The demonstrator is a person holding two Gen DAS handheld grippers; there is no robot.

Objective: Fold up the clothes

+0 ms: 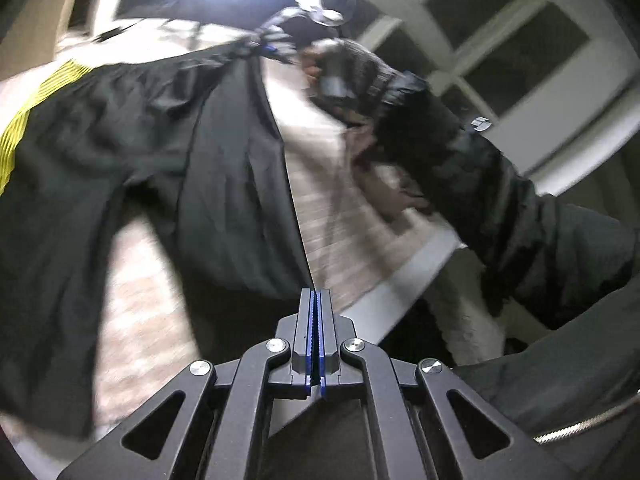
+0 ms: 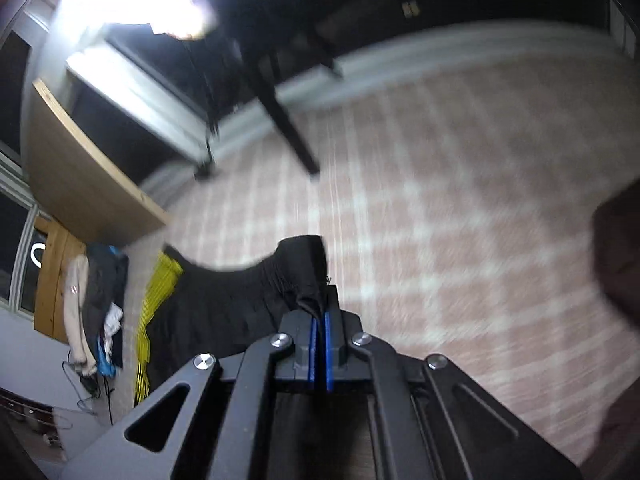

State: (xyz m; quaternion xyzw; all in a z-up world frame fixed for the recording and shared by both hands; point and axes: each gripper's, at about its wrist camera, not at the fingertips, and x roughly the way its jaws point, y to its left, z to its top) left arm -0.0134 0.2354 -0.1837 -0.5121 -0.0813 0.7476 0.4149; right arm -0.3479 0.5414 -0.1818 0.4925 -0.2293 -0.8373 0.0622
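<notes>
Between my two grippers hangs the shorts (image 1: 140,152), lifted over the floor (image 2: 460,200). My left gripper (image 1: 318,300) is clenched on its hem; the cloth's long axis runs to 11 o'clock, where my right gripper (image 2: 320,316) pinches the waistband.

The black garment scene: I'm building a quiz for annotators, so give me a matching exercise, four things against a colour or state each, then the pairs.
Things:
1. garment
2. garment stripe
3. right gripper
4. rug

Colour or state:
A. pinkish with a pale grid
B. yellow
C. shut on cloth
D. black, hanging from a gripper

Pairs: 1-D, 2-B, 3-C, 4-A
</notes>
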